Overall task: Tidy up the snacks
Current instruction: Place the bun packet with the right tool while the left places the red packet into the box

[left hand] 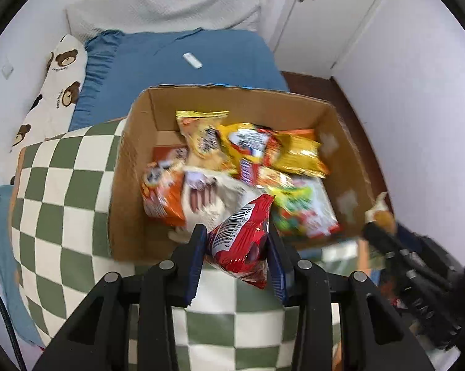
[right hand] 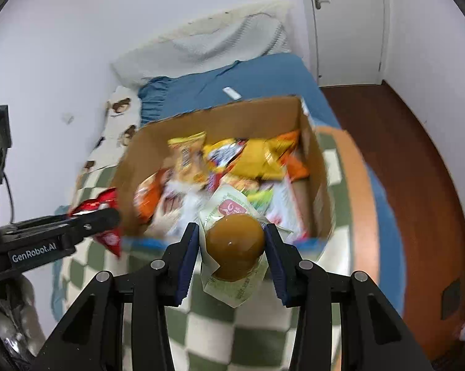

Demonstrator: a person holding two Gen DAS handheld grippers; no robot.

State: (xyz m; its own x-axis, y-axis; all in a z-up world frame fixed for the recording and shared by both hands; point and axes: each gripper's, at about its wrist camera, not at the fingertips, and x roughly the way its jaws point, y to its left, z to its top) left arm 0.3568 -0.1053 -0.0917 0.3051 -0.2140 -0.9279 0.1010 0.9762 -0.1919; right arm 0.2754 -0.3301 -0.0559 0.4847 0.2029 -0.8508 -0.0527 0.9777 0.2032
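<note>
While the cardboard box [left hand: 226, 99] sits full of shiny snack bags on the green-and-white checked blanket [left hand: 62, 216], the left tongs [left hand: 237, 238] are clenched on a crinkly red packet [left hand: 241, 235] with a white barcode, just near the box's near wall. The right tongs [right hand: 232, 241] squeeze a round brown bun in clear wrap [right hand: 234, 244], above the box's near edge. "GenRobot.AI" is printed on the left tool.
</note>
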